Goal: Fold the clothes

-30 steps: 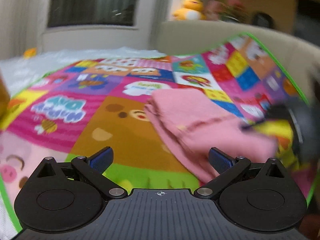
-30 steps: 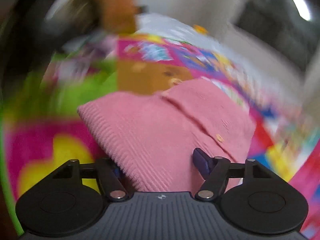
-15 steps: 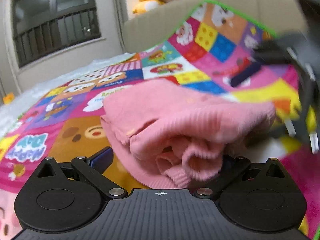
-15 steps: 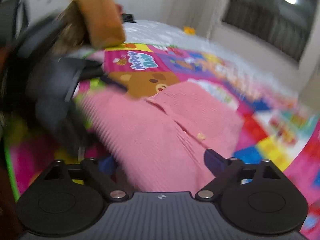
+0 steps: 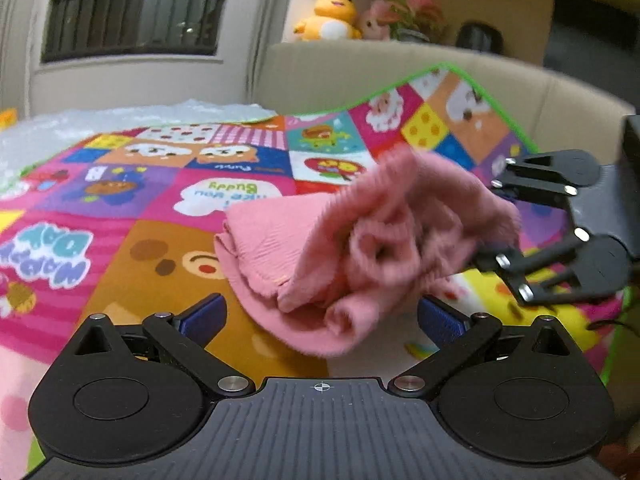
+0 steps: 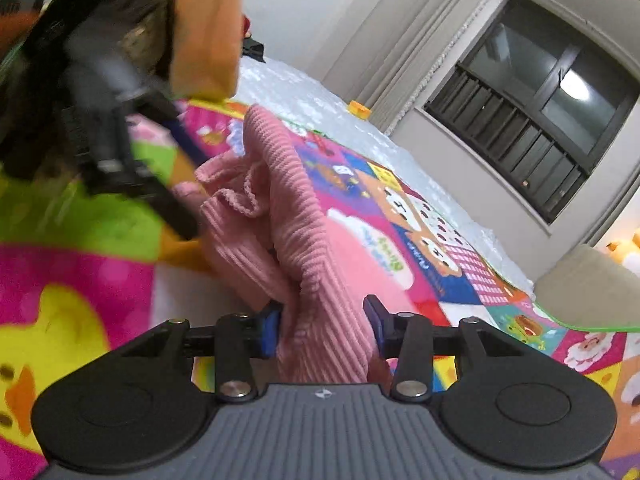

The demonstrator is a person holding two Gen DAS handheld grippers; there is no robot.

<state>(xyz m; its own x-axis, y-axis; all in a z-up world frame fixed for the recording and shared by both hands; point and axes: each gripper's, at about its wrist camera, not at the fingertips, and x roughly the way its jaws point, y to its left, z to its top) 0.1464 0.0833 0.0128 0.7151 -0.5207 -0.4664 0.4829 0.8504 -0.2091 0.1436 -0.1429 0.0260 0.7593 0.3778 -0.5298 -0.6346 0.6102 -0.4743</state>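
Counting what shows: one pink ribbed garment (image 5: 320,252), two grippers, one play mat, two plush toys on a ledge. The garment is bunched and partly lifted, its lower folds lying on the mat (image 5: 132,208) just ahead of the left gripper (image 5: 320,316). That gripper's two blue-padded fingers (image 5: 204,314) stand wide apart with nothing between them; the cloth's near roll hangs just above the gap. The right gripper (image 6: 322,326) has a thick ridge of the ribbed cloth (image 6: 304,248) running between its fingers (image 6: 269,330), which press against the fabric on both sides, so it is clamped on the garment. From the left wrist view the right gripper (image 5: 492,224) comes in from the right edge, meeting the raised end of the cloth.

The mat is a bright patchwork of cartoon squares with a green border, its far side turned up against a beige sofa (image 5: 400,68). Beyond it lies a white fluffy rug (image 5: 132,116). A yellow duck plush (image 5: 330,16) and a pink plush (image 5: 374,20) sit above the sofa. A dark barred window (image 6: 532,120) is set in the pale wall.
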